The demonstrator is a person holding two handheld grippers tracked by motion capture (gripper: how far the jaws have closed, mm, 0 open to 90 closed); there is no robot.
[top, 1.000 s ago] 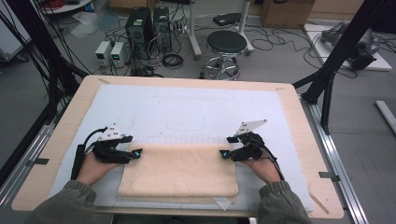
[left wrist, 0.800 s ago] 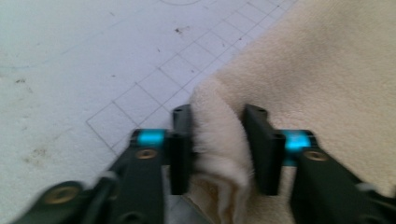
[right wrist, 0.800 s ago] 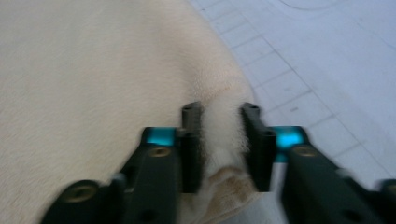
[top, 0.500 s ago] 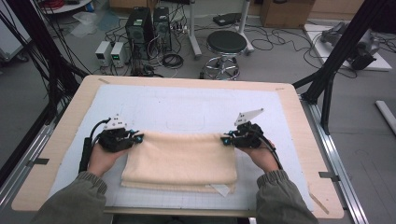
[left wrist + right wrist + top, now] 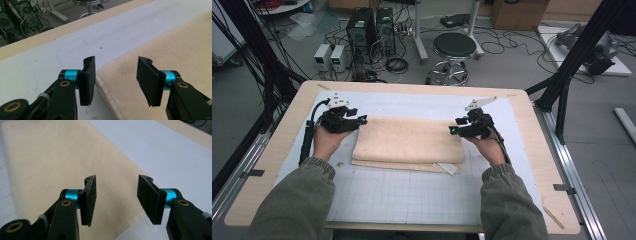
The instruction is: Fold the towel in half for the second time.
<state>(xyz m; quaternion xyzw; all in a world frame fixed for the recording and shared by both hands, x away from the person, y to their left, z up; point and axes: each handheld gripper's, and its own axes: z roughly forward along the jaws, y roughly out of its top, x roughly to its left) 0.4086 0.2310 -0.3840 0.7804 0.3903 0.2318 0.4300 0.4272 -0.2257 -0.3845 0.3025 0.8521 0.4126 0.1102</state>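
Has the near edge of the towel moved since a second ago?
Yes. The towel has been folded away from the person: its near edge, once by the table's near rim, now lies mid-mat, leaving bare grid in front.

Illumination was even and diffuse, apparently from overhead, and moderately bright. In the high view the white mat (image 5: 422,195) on the bench (image 5: 277,165) reflected softly without glare, while the floor behind lay dimmer; only faint shadows bordered the folded cloth (image 5: 409,145) and the sleeves. That view was slightly soft and grainy, with straight lines bowing mildly toward its edges. In the left gripper view the black jaws were sharp, the background stool (image 5: 87,2) blurred. In the right gripper view the cloth (image 5: 50,157) appeared washed and defocused, its far part pale.
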